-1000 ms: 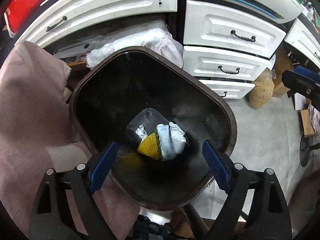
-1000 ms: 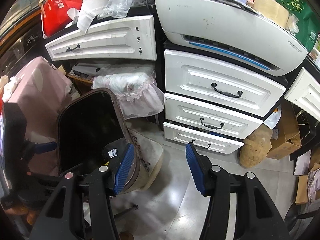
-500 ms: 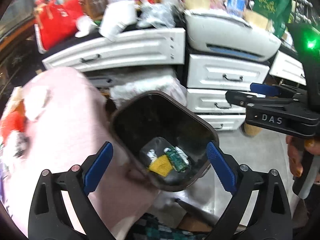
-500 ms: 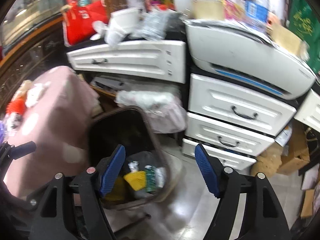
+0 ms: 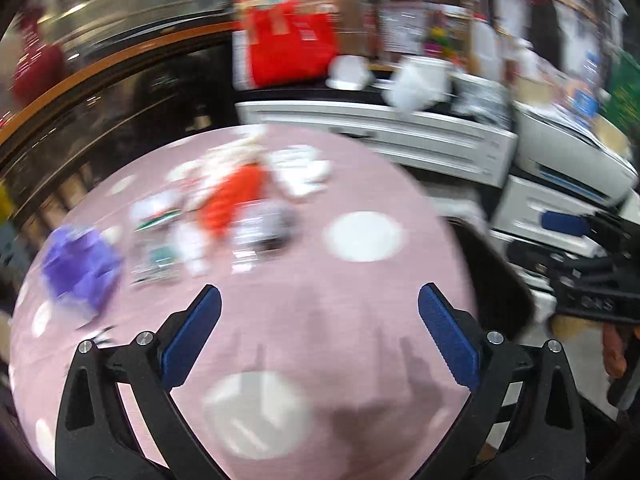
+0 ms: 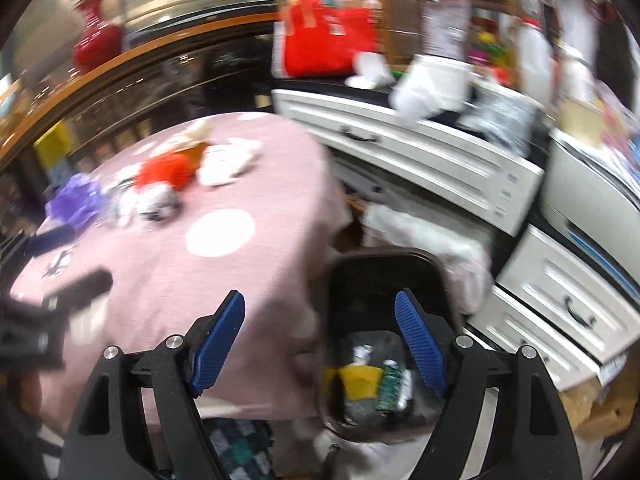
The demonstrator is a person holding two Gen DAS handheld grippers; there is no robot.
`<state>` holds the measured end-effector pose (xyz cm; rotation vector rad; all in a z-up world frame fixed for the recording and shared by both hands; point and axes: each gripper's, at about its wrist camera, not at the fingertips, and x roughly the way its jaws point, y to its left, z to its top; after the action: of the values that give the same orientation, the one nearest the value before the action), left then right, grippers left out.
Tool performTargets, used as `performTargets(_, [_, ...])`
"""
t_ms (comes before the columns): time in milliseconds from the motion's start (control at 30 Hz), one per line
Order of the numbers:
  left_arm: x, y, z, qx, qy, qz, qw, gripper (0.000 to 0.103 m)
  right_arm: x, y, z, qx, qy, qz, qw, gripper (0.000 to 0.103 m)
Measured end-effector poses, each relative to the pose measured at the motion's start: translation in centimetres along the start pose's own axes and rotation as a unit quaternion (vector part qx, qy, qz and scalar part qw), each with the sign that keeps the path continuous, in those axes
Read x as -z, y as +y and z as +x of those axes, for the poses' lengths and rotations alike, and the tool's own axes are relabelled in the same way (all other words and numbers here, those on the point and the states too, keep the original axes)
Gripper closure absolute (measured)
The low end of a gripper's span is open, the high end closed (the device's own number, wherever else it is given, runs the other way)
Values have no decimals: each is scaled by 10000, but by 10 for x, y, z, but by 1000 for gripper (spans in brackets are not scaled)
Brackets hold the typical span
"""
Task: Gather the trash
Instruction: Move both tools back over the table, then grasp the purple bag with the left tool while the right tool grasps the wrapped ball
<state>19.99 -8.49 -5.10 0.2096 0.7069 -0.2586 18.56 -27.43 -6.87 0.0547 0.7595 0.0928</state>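
My left gripper (image 5: 319, 330) is open and empty above the pink polka-dot tablecloth (image 5: 320, 344). Trash lies at the table's far side: an orange net (image 5: 236, 202), purple wrapper (image 5: 80, 268), white crumpled paper (image 5: 304, 172) and small packets (image 5: 156, 256), all blurred. My right gripper (image 6: 320, 334) is open and empty, over the table's right edge and the dark trash bin (image 6: 384, 344). The bin holds a yellow net (image 6: 358, 380), a green packet (image 6: 390, 386) and white scraps. The table trash also shows in the right wrist view (image 6: 164, 172).
White drawers (image 6: 420, 152) and a white printer (image 5: 572, 164) stand behind the table and bin. A red bag (image 5: 288, 48) sits on the cabinet top. A wood-trimmed glass cabinet (image 5: 100, 92) is at the left. The right gripper's body (image 5: 592, 280) is at the right.
Both views have swung left and up, from the trash bin toward the table top with its trash. Both grippers stay open and empty. The frames are motion-blurred.
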Motion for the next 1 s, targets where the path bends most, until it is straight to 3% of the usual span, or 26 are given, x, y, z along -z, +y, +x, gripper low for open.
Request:
performTargets(133, [9, 64, -3, -558, 55, -554, 9969, 6, -10, 34, 7, -327, 25, -301, 9990, 27])
performTargets(367, [27, 169, 0, -1419, 151, -1540, 9777, 6, -28, 82, 18, -662, -47, -703, 9953, 26])
performTargets(567, [31, 217, 15, -1621, 352, -1771, 9701, 6, -39, 105, 32, -793, 42, -821, 9935, 26])
performTargets(767, [28, 250, 44, -1418, 578, -2040, 9669, 7, -51, 118, 54, -1036, 285, -619, 9923, 26])
performTargets(833, [28, 256, 49, -1354, 613, -2128, 9657, 19, -55, 125, 64, -1057, 359, -639, 9917, 26])
performTargets(900, [30, 263, 55, -1227, 685, -2235, 9645, 42, -60, 132, 74, -1042, 409, -665, 9915, 26])
performTargets(1000, [33, 265, 54, -1173, 599, -2305, 9641, 54, -67, 140, 86, -1088, 491, -700, 9904, 26])
